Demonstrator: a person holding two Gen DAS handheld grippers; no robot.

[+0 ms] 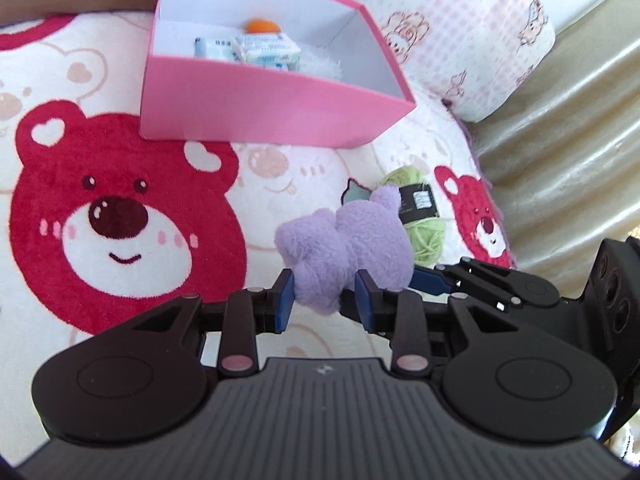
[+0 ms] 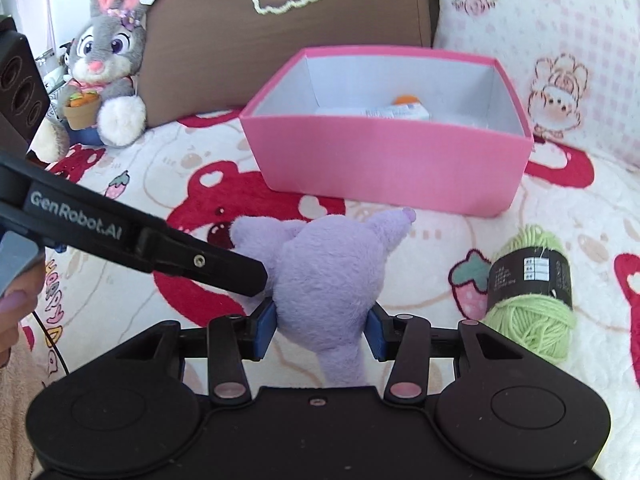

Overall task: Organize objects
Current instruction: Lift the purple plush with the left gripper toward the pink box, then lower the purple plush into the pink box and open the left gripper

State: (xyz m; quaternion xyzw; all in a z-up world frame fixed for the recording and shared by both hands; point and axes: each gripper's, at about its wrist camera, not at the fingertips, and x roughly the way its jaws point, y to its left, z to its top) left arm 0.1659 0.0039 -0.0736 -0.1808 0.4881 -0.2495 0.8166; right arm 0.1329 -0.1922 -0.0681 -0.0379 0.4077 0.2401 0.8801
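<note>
Both grippers clamp one purple plush toy point(image 2: 328, 276).

Left gripper point(image 1: 326, 300) and right gripper point(image 2: 320, 330) squeeze it; pink box point(image 2: 384, 160) above, green yarn point(image 2: 532, 300) at right.

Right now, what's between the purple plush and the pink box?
Only bare bear-print blanket between the purple plush and pink box, clearest in the right wrist view.

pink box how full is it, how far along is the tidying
Done: the pink box already holds small packets and something orange. In hand: the purple plush toy is clamped by both the left gripper and the right gripper, not yet in the box. Left: the green yarn ball lies on the blanket; the grey bunny plush sits by a cushion.
</note>
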